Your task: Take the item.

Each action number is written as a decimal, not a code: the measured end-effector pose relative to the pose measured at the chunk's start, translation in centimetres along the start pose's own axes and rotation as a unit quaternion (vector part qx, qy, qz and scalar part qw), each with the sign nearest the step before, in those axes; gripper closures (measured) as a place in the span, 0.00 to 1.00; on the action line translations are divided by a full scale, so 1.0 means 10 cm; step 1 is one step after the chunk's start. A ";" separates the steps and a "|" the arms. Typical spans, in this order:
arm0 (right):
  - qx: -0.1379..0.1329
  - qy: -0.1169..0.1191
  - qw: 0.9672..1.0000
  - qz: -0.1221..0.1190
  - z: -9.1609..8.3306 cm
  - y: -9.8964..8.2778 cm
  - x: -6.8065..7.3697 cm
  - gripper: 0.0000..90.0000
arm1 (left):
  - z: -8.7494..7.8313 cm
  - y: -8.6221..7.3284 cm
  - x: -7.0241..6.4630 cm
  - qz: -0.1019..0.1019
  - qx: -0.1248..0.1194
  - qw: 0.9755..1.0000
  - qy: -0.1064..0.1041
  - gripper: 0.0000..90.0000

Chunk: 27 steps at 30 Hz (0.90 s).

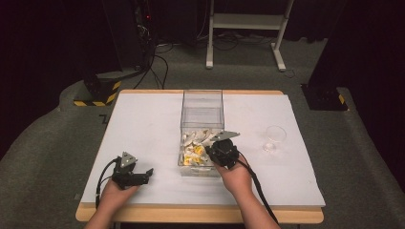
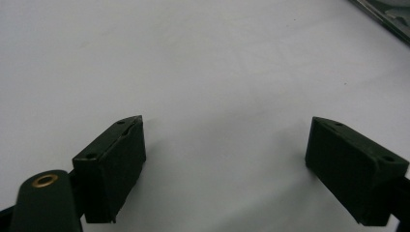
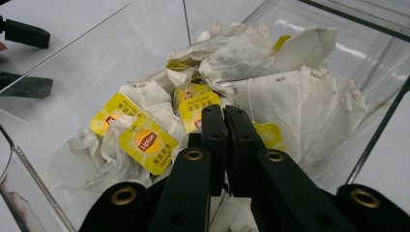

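Observation:
A clear plastic box stands in the middle of the white table, with a heap of used tea bags in its near end. My right gripper reaches down into that end. In the right gripper view its jaws are pressed together, tips buried among crumpled white tea bags and yellow Lipton tags. I cannot tell whether a tag or string is pinched between them. My left gripper rests on the table at the near left, open, with only bare tabletop between its fingers.
An empty clear glass cup stands to the right of the box. The box wall rises close beside the right jaws. The left gripper shows through the box's other side. A corner of the box lies far off.

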State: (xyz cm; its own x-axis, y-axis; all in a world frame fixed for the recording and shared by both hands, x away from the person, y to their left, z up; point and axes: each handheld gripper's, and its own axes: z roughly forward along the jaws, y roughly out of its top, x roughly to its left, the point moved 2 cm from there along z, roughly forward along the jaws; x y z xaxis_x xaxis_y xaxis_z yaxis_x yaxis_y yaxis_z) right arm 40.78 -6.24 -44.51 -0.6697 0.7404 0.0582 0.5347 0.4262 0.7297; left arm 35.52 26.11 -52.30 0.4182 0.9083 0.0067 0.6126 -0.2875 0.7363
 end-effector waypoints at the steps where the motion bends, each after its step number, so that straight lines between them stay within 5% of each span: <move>1: -0.003 0.001 1.000 -0.003 -0.01 0.00 0.00 0.98 | 0.00 0.00 0.00 0.000 0.000 1.000 0.000 0.16; 11: -0.057 -0.005 0.998 0.003 -0.10 -0.07 0.00 0.98 | 0.00 0.00 0.00 0.000 0.001 1.000 -0.001 0.16; 27: -0.146 -0.014 0.989 0.025 -0.30 -0.16 -0.09 0.98 | 0.00 0.00 0.00 0.000 0.000 1.000 0.000 0.16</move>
State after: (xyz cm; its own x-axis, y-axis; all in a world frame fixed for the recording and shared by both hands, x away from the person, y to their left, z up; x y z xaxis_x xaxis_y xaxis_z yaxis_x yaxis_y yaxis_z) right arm 38.98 -9.13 -43.70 -0.6298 0.7722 0.0841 0.3931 0.2235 0.8919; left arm 35.52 26.11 -52.30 0.4181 0.9084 0.0066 0.6125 -0.2873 0.7365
